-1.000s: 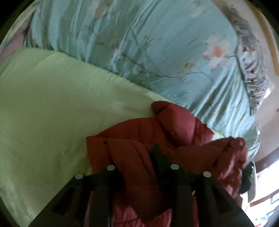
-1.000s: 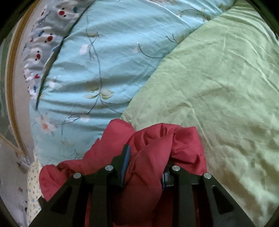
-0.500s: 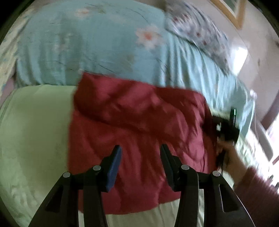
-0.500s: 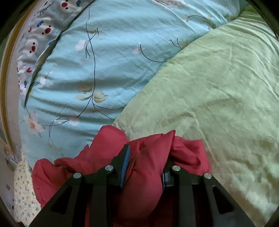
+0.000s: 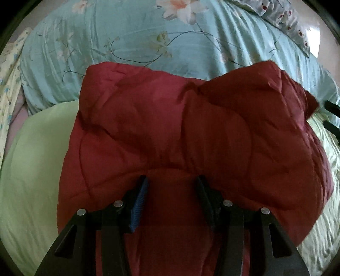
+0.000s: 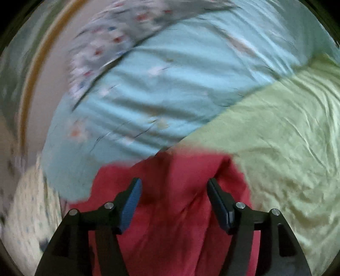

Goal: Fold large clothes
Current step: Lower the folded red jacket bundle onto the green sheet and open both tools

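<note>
A dark red quilted jacket (image 5: 180, 131) lies spread and folded over on the pale green bedsheet (image 5: 34, 169). My left gripper (image 5: 171, 182) is open just above the jacket's near part, holding nothing. In the right wrist view the jacket (image 6: 174, 191) lies under my right gripper (image 6: 173, 186), which is open and empty; this view is motion-blurred. The right gripper's fingers (image 5: 331, 116) show at the right edge of the left wrist view, beside the jacket's far right corner.
A light blue floral quilt (image 5: 148, 38) is bunched behind the jacket, also seen in the right wrist view (image 6: 159, 85). A grey patterned pillow (image 5: 284, 19) lies at the far right, by the wooden headboard (image 6: 38, 70). The green sheet (image 6: 286, 138) stretches to the right.
Both grippers have let go of the jacket and opened: the left half a second ago, the right just now. The jacket now lies laid out flat, and both grippers have drawn back.
</note>
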Tool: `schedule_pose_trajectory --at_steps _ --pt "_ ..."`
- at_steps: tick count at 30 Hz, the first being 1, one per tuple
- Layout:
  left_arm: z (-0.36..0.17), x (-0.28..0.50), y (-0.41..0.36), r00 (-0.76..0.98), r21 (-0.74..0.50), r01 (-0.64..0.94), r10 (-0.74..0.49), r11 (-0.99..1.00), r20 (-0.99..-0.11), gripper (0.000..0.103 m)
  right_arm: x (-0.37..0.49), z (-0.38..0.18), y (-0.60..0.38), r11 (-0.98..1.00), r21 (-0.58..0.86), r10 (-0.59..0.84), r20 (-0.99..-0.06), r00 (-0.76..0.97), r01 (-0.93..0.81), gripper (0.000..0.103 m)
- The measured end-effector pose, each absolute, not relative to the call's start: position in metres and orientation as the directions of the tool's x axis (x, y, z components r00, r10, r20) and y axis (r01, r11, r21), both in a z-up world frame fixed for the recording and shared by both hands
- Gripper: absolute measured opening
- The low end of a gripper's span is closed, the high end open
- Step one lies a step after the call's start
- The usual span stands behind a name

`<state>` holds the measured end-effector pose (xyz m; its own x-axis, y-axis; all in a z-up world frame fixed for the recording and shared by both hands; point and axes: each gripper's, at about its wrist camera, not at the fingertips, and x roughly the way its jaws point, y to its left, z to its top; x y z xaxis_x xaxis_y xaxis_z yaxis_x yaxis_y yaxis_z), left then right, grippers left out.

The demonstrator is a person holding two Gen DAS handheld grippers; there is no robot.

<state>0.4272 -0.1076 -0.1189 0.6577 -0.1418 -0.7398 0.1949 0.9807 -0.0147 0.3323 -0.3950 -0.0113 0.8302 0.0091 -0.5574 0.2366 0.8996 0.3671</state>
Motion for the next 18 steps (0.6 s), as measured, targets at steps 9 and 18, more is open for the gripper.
schedule_pose_trajectory --at_steps 9,18 --pt "-0.123 0.457 -0.114 0.638 0.015 0.152 -0.087 0.988 -0.765 0.048 0.384 -0.066 -0.313 0.999 0.026 0.040 -0.813 0.581 -0.033 0.065" --pt "-0.133 0.509 -0.100 0.613 0.034 0.061 -0.011 0.998 -0.790 0.048 0.437 -0.083 -0.367 0.986 0.073 -0.028 -0.814 0.580 0.150 0.065"
